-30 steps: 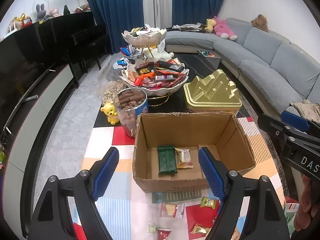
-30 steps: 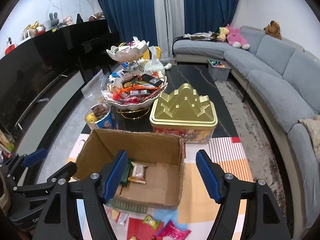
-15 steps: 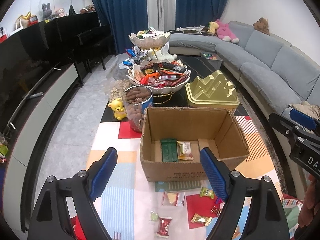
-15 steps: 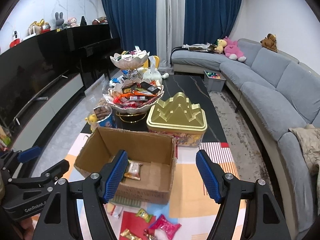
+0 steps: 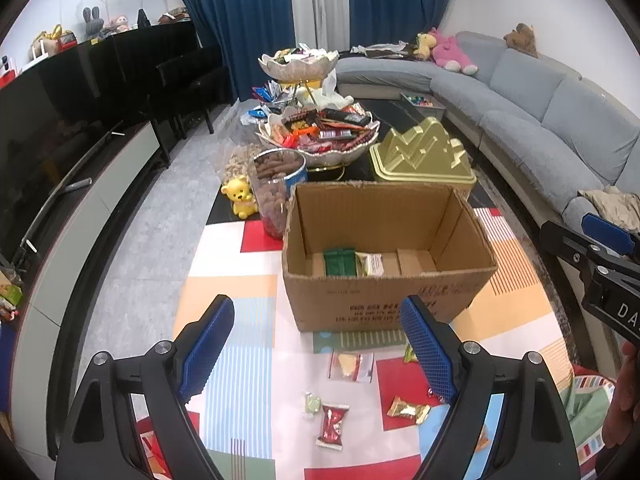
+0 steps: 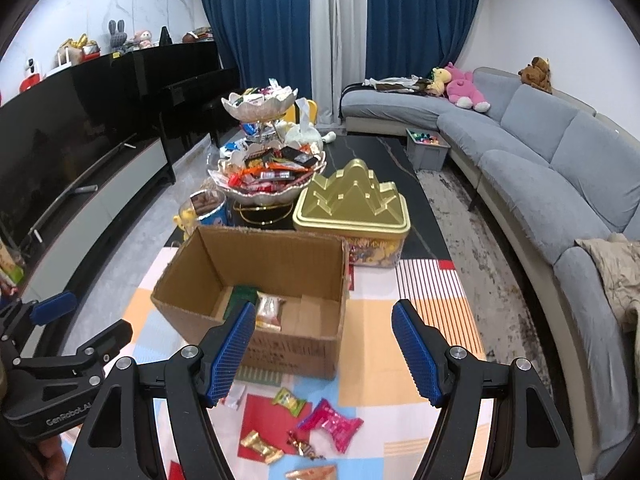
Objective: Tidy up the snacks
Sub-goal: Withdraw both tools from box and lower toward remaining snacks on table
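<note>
left gripper: empty, fingers apart | cardboard box: green packet inside

My left gripper: angled downward, jaws wide apart, just been opening, nothing between the blue pads | my right gripper: angled downward, jaws parted, nothing between them | my hand: partly visible at frame edge behind right gripper.

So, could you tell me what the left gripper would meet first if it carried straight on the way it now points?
Probably the near wall of the cardboard box, low down by the tablecloth. The left gripper is open and empty, aimed down and forward at it. Depth is unclear, so it might meet the cloth just before the box.
</note>
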Demonstrator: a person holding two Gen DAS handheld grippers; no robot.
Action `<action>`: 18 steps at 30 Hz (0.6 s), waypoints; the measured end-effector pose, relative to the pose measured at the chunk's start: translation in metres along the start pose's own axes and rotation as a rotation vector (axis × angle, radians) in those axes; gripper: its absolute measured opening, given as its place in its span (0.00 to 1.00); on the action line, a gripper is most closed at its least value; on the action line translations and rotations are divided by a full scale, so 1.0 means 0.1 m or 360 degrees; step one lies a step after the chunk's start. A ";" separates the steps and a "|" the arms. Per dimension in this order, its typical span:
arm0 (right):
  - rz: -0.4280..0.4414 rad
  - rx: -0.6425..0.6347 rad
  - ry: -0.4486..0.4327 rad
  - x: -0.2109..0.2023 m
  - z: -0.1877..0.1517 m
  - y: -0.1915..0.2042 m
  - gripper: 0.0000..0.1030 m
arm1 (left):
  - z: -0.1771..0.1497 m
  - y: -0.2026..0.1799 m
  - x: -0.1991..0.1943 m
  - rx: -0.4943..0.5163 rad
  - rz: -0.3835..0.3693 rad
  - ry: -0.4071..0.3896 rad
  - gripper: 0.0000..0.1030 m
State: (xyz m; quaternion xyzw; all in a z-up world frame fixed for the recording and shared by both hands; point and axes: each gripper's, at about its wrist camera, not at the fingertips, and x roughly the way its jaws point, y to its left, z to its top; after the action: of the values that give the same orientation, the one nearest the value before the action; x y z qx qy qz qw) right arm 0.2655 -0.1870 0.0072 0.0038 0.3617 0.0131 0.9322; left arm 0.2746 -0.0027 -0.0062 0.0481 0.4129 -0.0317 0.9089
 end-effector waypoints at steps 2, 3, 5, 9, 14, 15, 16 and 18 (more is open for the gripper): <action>0.0002 0.0004 0.0012 0.00 -0.04 -0.01 0.69 | -0.05 -0.01 0.01 0.0007 0.0004 0.0007 0.83; 0.0004 0.0003 0.0018 0.00 -0.07 -0.01 0.69 | -0.07 -0.01 0.01 0.0008 0.0003 0.0011 0.83; 0.0005 -0.0008 0.0030 0.01 -0.12 0.01 0.70 | -0.13 -0.02 0.02 0.0011 0.0003 0.0022 0.83; 0.0000 -0.0026 0.0053 0.03 -0.23 0.03 0.69 | -0.23 -0.02 0.06 0.0015 0.0008 0.0042 0.83; -0.0005 -0.0042 0.0086 0.06 -0.37 0.03 0.69 | -0.36 -0.03 0.08 0.0028 0.0019 0.0064 0.83; -0.0006 -0.0043 0.0092 0.07 -0.39 0.04 0.69 | -0.40 -0.03 0.09 0.0038 0.0029 0.0071 0.83; -0.0007 -0.0048 0.0101 0.09 -0.42 0.04 0.69 | -0.43 -0.04 0.10 0.0042 0.0032 0.0075 0.83; -0.0005 -0.0056 0.0118 0.10 -0.47 0.06 0.69 | -0.50 -0.04 0.12 0.0041 0.0029 0.0095 0.83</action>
State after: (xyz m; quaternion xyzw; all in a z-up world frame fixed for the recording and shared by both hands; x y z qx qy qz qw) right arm 0.2407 -0.1809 -0.0338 -0.0136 0.3956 0.0183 0.9181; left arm 0.2446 -0.0010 -0.0487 0.0645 0.4389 -0.0272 0.8958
